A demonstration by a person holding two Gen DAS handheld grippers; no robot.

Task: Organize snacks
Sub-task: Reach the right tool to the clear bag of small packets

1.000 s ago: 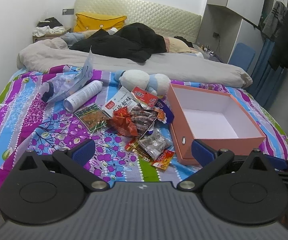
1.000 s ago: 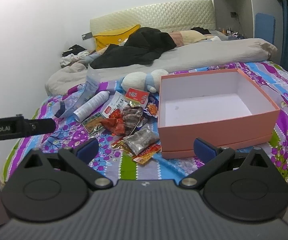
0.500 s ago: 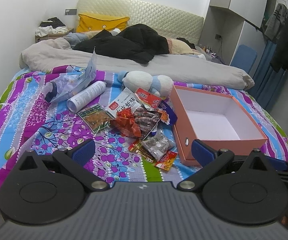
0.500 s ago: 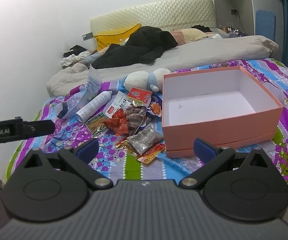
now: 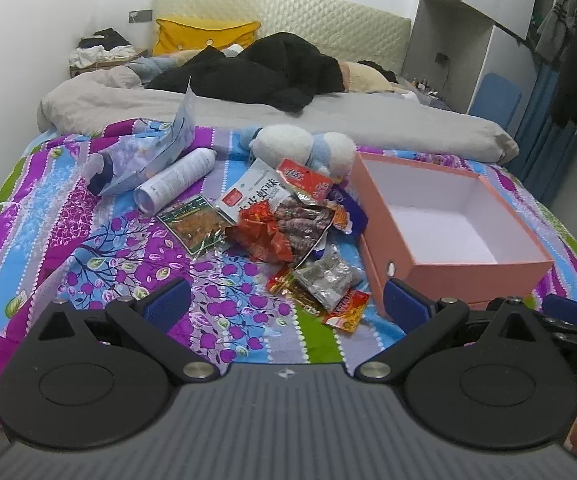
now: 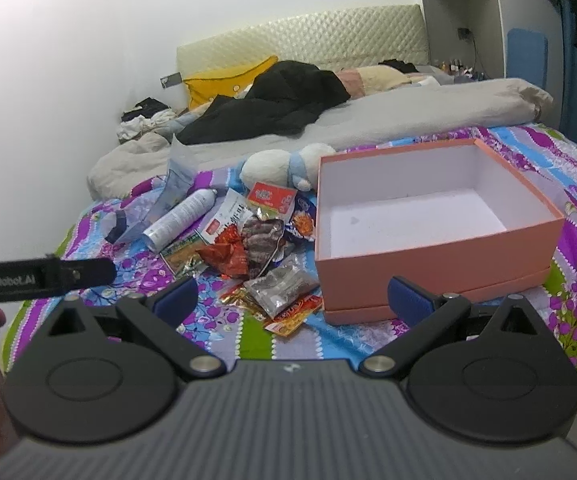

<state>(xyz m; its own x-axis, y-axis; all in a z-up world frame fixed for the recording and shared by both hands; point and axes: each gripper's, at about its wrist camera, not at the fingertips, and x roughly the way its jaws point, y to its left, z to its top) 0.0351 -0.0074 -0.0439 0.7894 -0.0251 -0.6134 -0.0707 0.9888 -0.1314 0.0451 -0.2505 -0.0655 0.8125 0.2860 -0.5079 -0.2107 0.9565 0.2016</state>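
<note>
while hovering over the bed's near edge | left gripper (image 5: 284, 296) and right gripper (image 6: 292, 294) gaping wide, gripping nothing | snack pile (image 5: 288, 236) lying beyond fingertips, touching pink box (image 5: 468, 268)

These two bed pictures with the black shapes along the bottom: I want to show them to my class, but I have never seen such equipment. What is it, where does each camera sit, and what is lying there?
Each picture comes from a camera fixed on a hand-held gripper, looking forward along its two blue-tipped fingers. One shows the left gripper, the other the right gripper. A person holds one in each hand. Both are open and hold nothing.

Ahead is a bed with a patterned bedsheet. On it lies a pile of snack packets, beside an open pink box with nothing inside. Behind the pile lie a white spray can and a plush toy. The job is presumably to put the snacks in the box.
</note>
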